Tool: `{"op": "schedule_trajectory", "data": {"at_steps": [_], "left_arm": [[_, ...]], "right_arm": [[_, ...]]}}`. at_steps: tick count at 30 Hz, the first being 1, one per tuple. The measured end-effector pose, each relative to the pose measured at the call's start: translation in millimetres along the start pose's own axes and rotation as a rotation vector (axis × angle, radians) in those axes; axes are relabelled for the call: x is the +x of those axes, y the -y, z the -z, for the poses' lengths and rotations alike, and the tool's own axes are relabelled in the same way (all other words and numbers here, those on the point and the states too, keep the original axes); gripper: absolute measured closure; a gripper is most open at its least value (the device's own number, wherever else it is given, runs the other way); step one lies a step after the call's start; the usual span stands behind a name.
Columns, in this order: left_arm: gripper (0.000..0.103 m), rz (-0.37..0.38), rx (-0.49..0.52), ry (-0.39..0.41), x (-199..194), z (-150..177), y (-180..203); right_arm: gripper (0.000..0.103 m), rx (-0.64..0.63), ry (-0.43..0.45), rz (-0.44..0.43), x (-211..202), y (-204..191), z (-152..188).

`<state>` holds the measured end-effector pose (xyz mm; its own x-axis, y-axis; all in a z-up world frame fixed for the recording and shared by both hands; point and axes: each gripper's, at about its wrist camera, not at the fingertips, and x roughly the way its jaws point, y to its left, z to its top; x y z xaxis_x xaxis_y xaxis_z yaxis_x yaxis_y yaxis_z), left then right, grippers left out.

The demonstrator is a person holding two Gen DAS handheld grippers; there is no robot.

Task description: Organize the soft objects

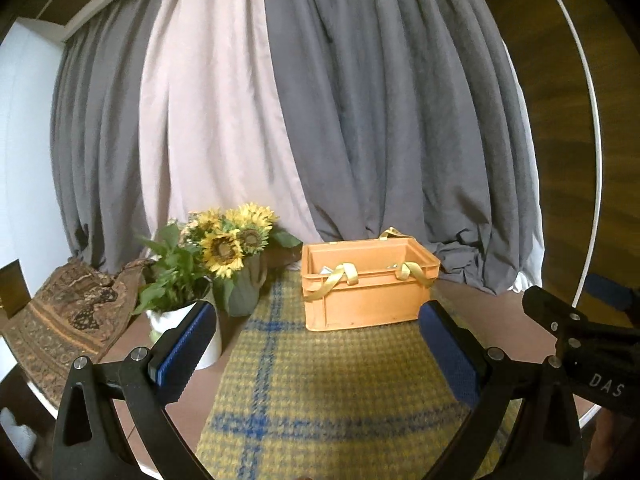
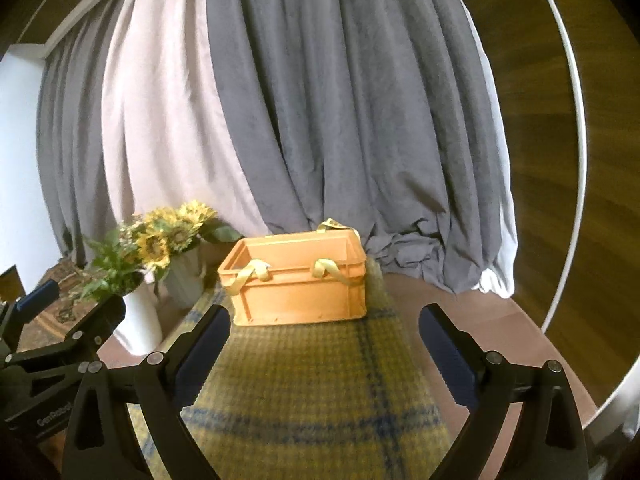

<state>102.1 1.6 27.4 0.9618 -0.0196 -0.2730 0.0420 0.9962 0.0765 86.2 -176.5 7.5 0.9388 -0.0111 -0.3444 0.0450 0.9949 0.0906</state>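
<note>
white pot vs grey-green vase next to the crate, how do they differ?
The white pot is bright white and stands nearer the grippers; the grey-green vase is dull and darker, set further back, closer to the orange crate. The pot holds mostly green leafy stems; the vase carries the sunflowers. The pot stands on bare brown tabletop; the vase sits at the edge of the yellow-and-blue checked cloth. Both stand upright, left of the crate.

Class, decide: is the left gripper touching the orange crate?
Apart. The left wrist view shows the open left gripper short of the orange crate, with bare blanket between them.
</note>
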Motion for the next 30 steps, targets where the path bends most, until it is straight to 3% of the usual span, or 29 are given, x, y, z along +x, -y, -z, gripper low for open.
{"op": "schedule_trajectory", "data": {"at_steps": [15, 30], "left_arm": [[0.0, 0.007, 0.004, 0.014, -78.6, 18.3, 4.1], [0.0, 0.024, 0.014, 0.022, -104.2, 21.7, 8.7]], "right_arm": [[0.006, 0.018, 0.0, -0.003, -74.6, 5.7, 29.0], [0.006, 0.004, 0.023, 0.024, -109.4, 10.9, 38.7]]}}
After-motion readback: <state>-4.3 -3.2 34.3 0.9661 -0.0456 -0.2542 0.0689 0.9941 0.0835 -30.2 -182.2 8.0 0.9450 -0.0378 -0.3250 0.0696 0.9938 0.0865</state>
